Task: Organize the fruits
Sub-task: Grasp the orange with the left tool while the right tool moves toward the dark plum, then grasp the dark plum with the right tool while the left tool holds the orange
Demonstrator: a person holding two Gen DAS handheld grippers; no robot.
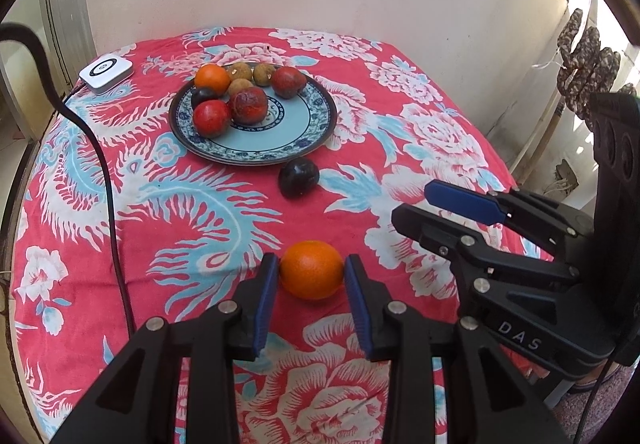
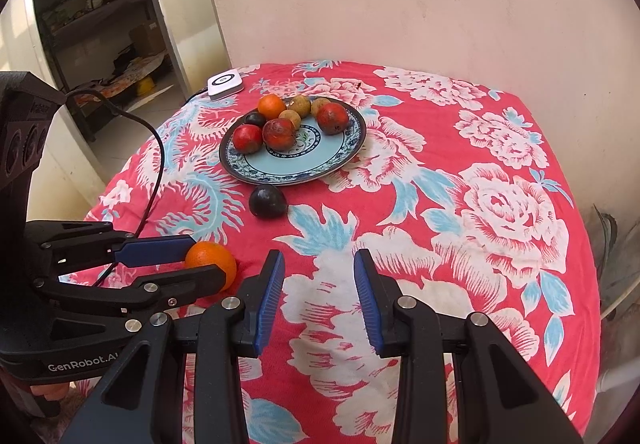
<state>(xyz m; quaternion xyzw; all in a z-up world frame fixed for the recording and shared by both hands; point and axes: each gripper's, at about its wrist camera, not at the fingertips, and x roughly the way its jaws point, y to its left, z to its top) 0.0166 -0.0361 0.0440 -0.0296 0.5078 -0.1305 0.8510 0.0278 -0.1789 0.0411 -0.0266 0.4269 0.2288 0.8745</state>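
An orange [image 1: 311, 269] lies on the red floral tablecloth, and my left gripper [image 1: 311, 272] is shut on it, a blue pad touching each side. The same orange [image 2: 212, 258] and left gripper [image 2: 200, 262] show in the right wrist view. A dark plum [image 1: 298, 177] [image 2: 268, 201] lies on the cloth just in front of a blue-patterned plate [image 1: 312, 124] [image 2: 340, 152]. The plate holds another orange [image 1: 212, 78], red fruits, a dark plum and small brown fruits. My right gripper [image 2: 319, 294] is open and empty over the cloth; it also shows in the left wrist view [image 1: 416, 204].
A white square device [image 1: 106, 72] [image 2: 225, 84] with a black cable [image 1: 100, 164] sits at the table's far left corner. A pale wall stands right behind the table. The table edge [image 2: 596, 284] drops off to the right.
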